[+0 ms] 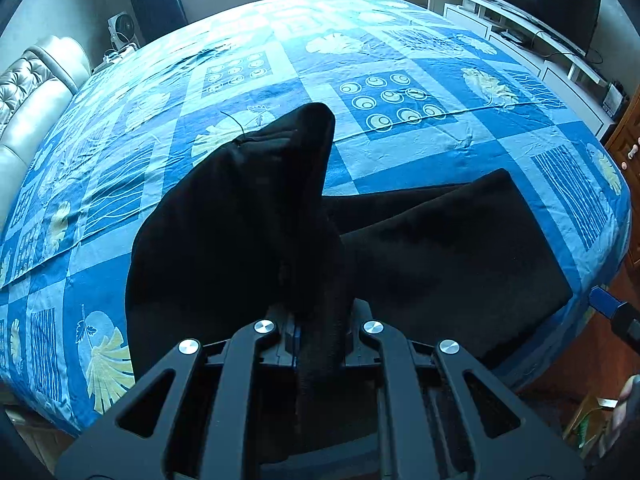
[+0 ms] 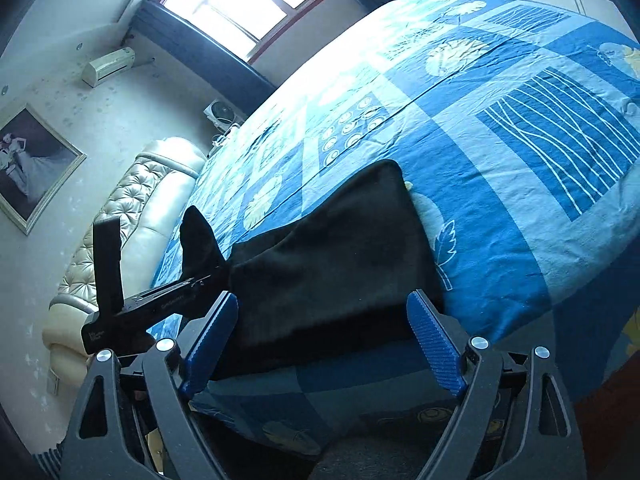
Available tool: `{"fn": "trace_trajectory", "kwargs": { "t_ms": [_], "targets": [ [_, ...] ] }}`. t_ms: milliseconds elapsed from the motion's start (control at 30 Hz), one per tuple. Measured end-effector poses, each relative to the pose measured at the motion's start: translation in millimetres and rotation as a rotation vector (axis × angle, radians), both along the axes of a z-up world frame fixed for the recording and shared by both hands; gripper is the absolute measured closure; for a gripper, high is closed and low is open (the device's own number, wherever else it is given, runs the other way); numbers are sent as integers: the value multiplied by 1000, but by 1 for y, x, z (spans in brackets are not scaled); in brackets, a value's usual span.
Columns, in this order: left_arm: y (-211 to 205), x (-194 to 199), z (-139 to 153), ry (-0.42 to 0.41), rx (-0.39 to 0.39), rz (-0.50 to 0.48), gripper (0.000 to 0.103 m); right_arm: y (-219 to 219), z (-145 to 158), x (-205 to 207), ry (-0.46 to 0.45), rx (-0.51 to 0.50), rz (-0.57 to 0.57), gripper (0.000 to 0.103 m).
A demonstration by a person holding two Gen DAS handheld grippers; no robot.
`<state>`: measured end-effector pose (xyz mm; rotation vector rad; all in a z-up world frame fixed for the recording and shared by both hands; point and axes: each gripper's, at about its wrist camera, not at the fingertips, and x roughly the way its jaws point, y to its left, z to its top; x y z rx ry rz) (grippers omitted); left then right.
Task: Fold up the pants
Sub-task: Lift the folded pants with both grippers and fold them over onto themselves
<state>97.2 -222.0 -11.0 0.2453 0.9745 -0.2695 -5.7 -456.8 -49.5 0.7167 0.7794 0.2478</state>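
Note:
Black pants (image 1: 440, 248) lie on the blue patterned bed (image 1: 400, 48) near its front edge. My left gripper (image 1: 318, 320) is shut on a bunched end of the pants and lifts it, so the cloth stands up in front of the camera. In the right wrist view the pants (image 2: 340, 256) lie flat ahead. My right gripper (image 2: 324, 344) is open and empty, its blue pads (image 2: 436, 348) on either side of the near edge of the pants. The left gripper (image 2: 208, 276) shows at the left, holding the raised cloth.
A padded cream headboard (image 1: 28, 112) runs along the left side of the bed. A TV (image 1: 548, 4) on a white cabinet stands at the far right. A wooden door (image 1: 628, 148) is at the right. A fan (image 2: 222, 114) stands by the window wall.

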Motion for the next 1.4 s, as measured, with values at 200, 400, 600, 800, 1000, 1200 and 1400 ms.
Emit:
{"fn": "trace_trajectory", "kwargs": {
  "t_ms": [200, 400, 600, 800, 1000, 1200, 1400],
  "targets": [
    [-18, -2, -10, -39, 69, 24, 92, -14, -14, 1, 8, 42, -13, 17],
    [-31, -4, -24, -57, 112, 51, 92, -20, -21, -4, 15, 63, -25, 17],
    [-37, -8, -30, -80, 138, 69, 92, -23, -31, -6, 40, 75, -42, 17],
    [-43, -13, -29, -105, 153, 67, 86, -19, -24, -7, 40, 54, -41, 17],
    [-44, -46, -3, -141, 19, -34, 31, -12, -9, -5, 32, 18, -35, 17],
    [37, -71, 35, -211, -165, 17, 10, 19, 9, 26, 12, 42, 108, 17],
    [151, -44, 19, -181, -201, 215, 10, 74, -11, 101, 79, 42, 266, 17]
  ]
}}
